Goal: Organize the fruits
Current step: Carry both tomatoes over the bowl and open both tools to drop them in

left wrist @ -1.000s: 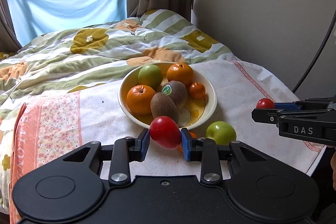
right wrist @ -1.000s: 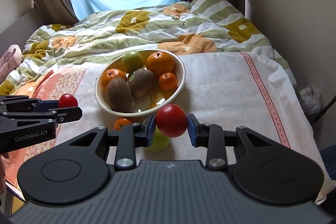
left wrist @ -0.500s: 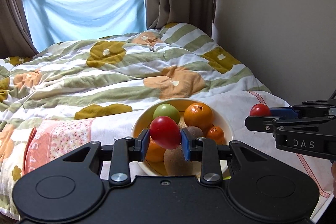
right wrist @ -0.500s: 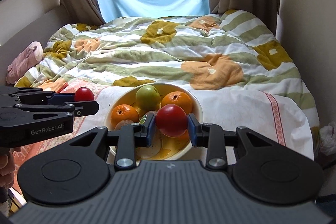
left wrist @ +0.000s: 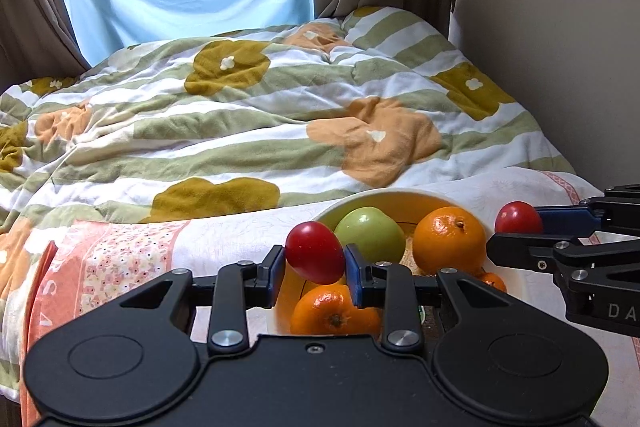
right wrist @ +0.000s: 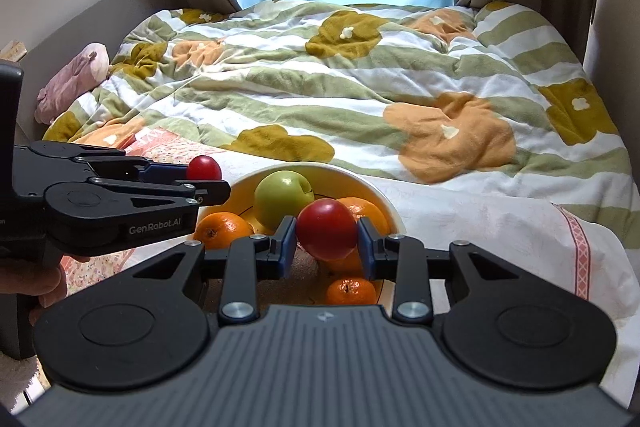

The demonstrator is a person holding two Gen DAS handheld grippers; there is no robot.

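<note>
Presently both grippers hang over the bowl (right wrist: 390,213), each closed on fruit: left gripper (left wrist: 315,259) fingers clamp a red tomato (left wrist: 315,253), right gripper (right wrist: 327,235) fingers clamp another tomato (right wrist: 327,234). Bare sheet (right wrist: 480,223) lies open right of the rim.

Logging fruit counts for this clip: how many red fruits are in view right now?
2. One red fruit is clamped in the left gripper; the other red fruit is clamped in the right gripper, both above the bowl. Others may be hidden there.

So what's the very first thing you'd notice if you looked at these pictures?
Two shiny red tomatoes, one pinched in the left gripper and one in the right gripper, both held up over a yellow bowl. The bowl holds a green apple and oranges, on a flowery quilt.
</note>
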